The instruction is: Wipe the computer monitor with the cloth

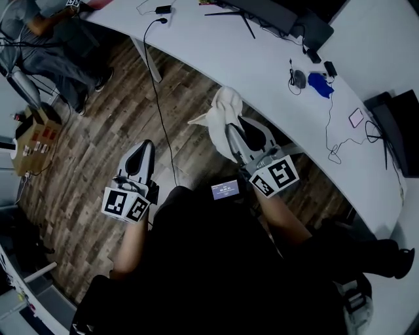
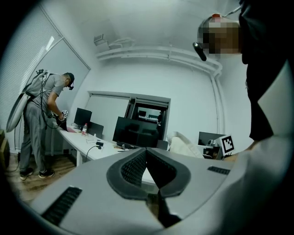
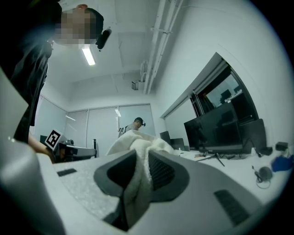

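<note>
My right gripper (image 1: 230,125) is shut on a white cloth (image 1: 222,110), which bunches above the jaws and hangs over the wood floor short of the desk. In the right gripper view the cloth (image 3: 138,160) is pinched between the ribbed pads. The dark computer monitor (image 1: 265,12) stands on the white desk (image 1: 262,72) at the far top; it also shows as a black screen (image 3: 220,126) to the right and as the monitor (image 2: 135,133) in the left gripper view. My left gripper (image 1: 139,159) is shut with nothing in it, held lower left over the floor.
On the desk lie a blue object (image 1: 321,85), a round puck with cable (image 1: 298,78), a power adapter (image 1: 163,9) and cords. Another person (image 1: 52,39) works at the top left. A cardboard box (image 1: 36,134) sits on the floor at left.
</note>
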